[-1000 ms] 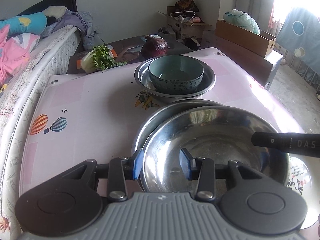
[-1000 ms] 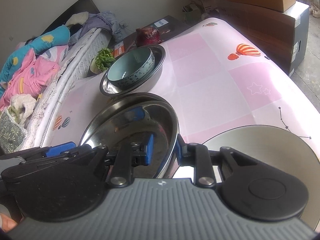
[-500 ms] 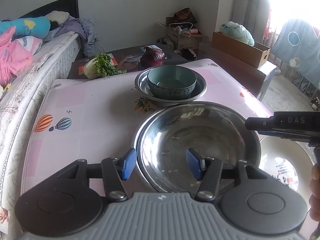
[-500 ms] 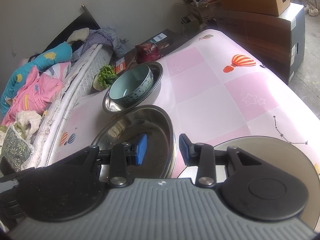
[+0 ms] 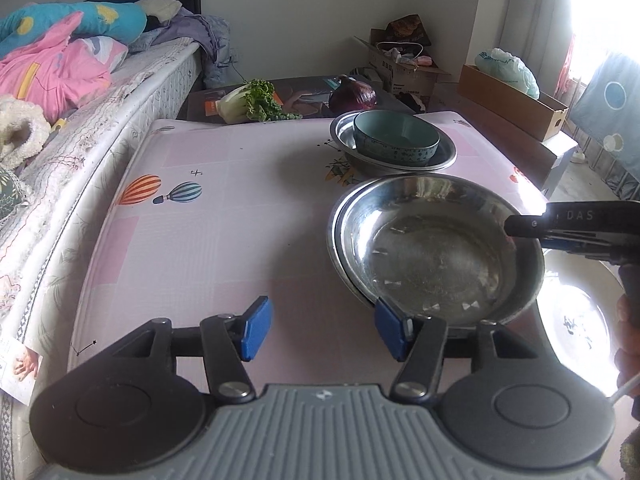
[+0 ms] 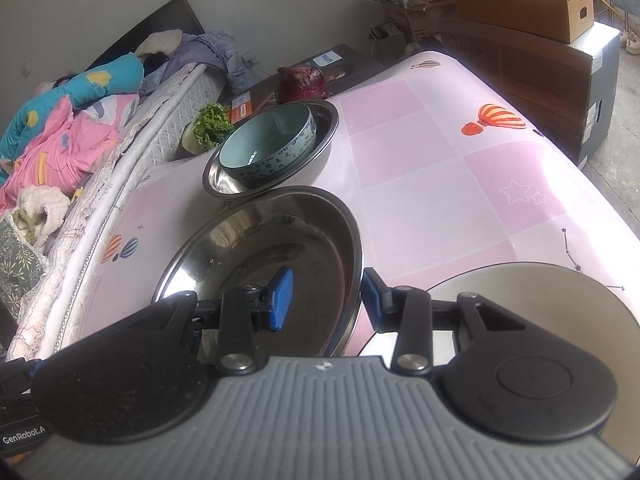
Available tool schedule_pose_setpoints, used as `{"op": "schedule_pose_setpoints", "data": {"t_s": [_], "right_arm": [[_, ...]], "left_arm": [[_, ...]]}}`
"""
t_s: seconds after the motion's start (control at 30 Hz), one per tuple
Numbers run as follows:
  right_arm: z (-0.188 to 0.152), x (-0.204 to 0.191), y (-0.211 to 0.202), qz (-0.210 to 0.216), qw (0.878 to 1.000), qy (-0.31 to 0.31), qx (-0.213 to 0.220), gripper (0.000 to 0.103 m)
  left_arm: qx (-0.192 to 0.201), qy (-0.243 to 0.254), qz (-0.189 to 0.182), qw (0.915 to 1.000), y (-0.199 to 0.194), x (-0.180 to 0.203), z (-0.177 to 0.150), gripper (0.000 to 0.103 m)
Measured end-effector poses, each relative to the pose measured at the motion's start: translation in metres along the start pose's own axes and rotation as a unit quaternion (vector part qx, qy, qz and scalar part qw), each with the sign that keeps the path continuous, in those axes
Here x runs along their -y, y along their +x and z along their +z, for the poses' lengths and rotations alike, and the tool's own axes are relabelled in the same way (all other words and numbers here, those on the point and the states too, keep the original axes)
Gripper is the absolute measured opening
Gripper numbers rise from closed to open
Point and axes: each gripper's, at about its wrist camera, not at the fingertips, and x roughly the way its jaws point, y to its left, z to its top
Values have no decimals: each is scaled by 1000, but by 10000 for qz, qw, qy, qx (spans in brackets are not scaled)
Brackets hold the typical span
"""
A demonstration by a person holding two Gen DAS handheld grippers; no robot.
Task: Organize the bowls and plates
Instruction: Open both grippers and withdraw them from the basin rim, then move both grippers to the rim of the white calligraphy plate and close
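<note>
The near steel pan point(image 5: 436, 248) is polished metal, glossy and mirror-like, nested on a second metal dish. Behind it a steel basin point(image 5: 444, 158) has the same bright sheen and carries a glazed ceramic bowl point(image 5: 396, 138), smooth teal inside (patterned outside). The worktop point(image 5: 240, 216) wears a smooth, printed pink covering with a faint gloss. The fingers point(image 5: 256, 334) bear matt blue pads on black plastic arms. A white plate point(image 5: 580, 320) shines glossy. The boxes point(image 6: 524, 16) are plain matt cardboard.

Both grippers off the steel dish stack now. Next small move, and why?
Probably back the right gripper clear: its fingers are open but straddle the rim of the steel dish, already nested in the one below. The left gripper is open beside the stack.
</note>
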Motion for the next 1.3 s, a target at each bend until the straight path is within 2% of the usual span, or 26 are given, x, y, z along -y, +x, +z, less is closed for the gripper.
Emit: {"op": "schedule_pose_setpoints", "data": {"t_s": [0.13, 0.3, 0.53, 0.73, 0.9, 1.1, 1.3], "right_arm": [[1, 6, 0, 44, 9999, 117, -18, 38], [-5, -5, 1, 145, 9999, 15, -69, 38], [-6, 23, -46, 483, 9976, 444, 217, 38], [-25, 72, -100, 576, 9940, 846, 393, 45], [-47, 116, -129, 293, 9909, 1199, 541, 48], [-71, 157, -135, 42, 9861, 1561, 561, 48], [-76, 173, -123, 68, 9848, 1657, 508, 48]], "left_arm": [[-36, -122, 47, 9999, -1, -10, -6, 63], [-99, -273, 25, 9996, 0, -17, -12, 63], [-136, -257, -130, 9995, -3, -12, -16, 63], [-235, -69, -424, 9988, -4, 13, -23, 64], [-372, 168, -703, 9967, -2, 45, -30, 65], [-455, 277, -1136, 9921, 3, 78, -34, 65], [-506, 309, -1398, 9884, 14, 104, -32, 64]]}}
